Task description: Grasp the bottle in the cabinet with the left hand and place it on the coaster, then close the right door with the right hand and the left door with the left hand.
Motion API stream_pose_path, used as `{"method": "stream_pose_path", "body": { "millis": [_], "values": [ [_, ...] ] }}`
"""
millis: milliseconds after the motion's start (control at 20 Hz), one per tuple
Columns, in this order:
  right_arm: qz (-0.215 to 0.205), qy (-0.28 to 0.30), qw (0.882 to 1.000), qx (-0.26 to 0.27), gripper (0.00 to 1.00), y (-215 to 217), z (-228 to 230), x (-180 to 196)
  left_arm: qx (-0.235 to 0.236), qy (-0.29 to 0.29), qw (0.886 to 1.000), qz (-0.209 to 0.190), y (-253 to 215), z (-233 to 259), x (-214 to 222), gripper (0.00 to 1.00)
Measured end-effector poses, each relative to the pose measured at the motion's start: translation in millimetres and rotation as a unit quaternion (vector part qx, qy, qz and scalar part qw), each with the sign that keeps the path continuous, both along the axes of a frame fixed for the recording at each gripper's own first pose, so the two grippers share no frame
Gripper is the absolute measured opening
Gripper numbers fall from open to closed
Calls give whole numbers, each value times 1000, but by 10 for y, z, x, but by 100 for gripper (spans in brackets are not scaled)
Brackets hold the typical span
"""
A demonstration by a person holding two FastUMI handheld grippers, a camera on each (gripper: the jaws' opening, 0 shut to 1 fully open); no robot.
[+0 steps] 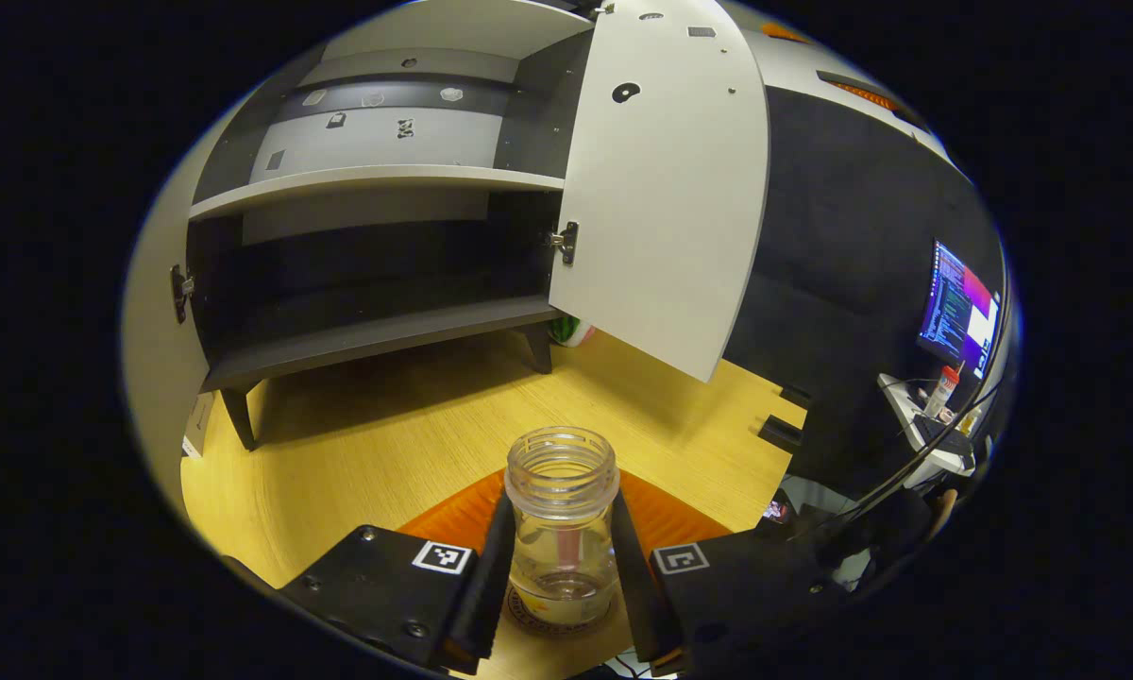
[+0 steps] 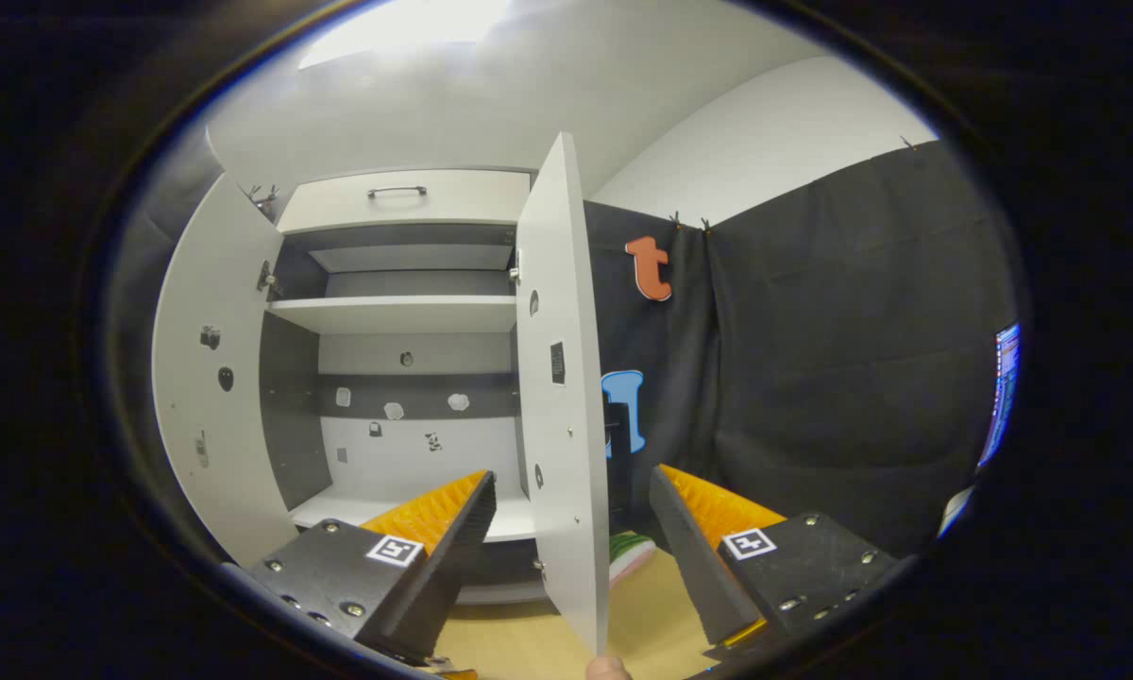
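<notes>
In the left gripper view, a clear, lidless bottle (image 1: 562, 524) is seen upright between the 2 fingers of the left hand-held gripper (image 1: 563, 576), which are pressed against its sides, so the hand-held gripper is clamped on the bottle. The bottle's base is seen over a round patterned coaster (image 1: 552, 614) lying on the wooden surface (image 1: 378, 444); whether the base is touching the coaster cannot be told. Beyond it, the cabinet (image 1: 378, 179) is seen standing on the surface with both doors swung open, its lower compartment dark; the right door (image 1: 666, 179) is angled out toward the camera. A lit monitor (image 1: 958, 307) is seen far off at the right edge.

In the right gripper view, the right hand-held gripper (image 2: 571, 515) is seen with its fingers spread wide apart. The edge of the right door (image 2: 562, 397) is seen standing between the 2 fingers, touched by neither. The left door (image 2: 212, 378) is seen open at the left. A striped green object (image 2: 631, 555) is seen low behind the door.
</notes>
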State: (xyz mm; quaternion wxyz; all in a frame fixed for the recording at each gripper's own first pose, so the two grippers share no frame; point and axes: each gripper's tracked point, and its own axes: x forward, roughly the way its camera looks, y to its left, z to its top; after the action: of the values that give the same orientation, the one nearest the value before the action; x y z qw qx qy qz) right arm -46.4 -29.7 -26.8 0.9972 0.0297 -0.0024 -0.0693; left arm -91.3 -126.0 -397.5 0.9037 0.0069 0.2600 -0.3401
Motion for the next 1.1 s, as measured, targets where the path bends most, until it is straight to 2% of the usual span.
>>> {"method": "stream_pose_path", "body": {
  "millis": [100,150,200,250,300,350,500,700,850,900,950,1000,1050,1100],
  "values": [
    [0,0,1000,2,99,7,-6,-2,7,5,1000,-4,4,-38,-20,58],
    [0,0,1000,2,99,2,-1,-7,11,8,1000,-5,6,-59,-29,67],
    [-1,-1,1000,3,99,3,-4,-9,11,9,1000,-8,4,-66,-26,61],
    [-1,0,1000,4,99,1,-5,-13,12,9,1000,-10,-4,-56,-24,67],
    [-2,0,1000,5,95,-5,-11,-20,14,8,1000,-11,-14,-51,-21,66],
    [-2,-1,1000,6,99,-12,-9,-23,15,7,1000,-14,-33,-49,-34,71],
    [-2,3,1000,11,95,-3,-49,-14,15,6,1000,-15,-77,16,-65,80],
    [-3,3,1000,12,99,-5,-65,0,3,1,1000,-17,-67,185,-47,80],
    [-7,1,1000,12,99,-38,-50,-8,-16,-13,1000,-23,-18,511,-71,80],
    [-8,0,1000,11,95,-48,-53,10,-19,-21,999,-23,-14,608,-72,80],
    [-9,0,1000,11,99,-72,-48,12,-22,-31,999,-23,5,733,-65,80],
    [-11,-1,1000,12,95,-92,-45,17,-26,-39,999,-24,11,845,-46,80],
    [-13,-2,1000,12,99,-114,-37,22,-33,-49,998,-25,18,992,-31,80],
    [-16,-4,1000,11,99,-139,-36,33,-38,-59,997,-24,27,1091,0,80]
  ]
}}
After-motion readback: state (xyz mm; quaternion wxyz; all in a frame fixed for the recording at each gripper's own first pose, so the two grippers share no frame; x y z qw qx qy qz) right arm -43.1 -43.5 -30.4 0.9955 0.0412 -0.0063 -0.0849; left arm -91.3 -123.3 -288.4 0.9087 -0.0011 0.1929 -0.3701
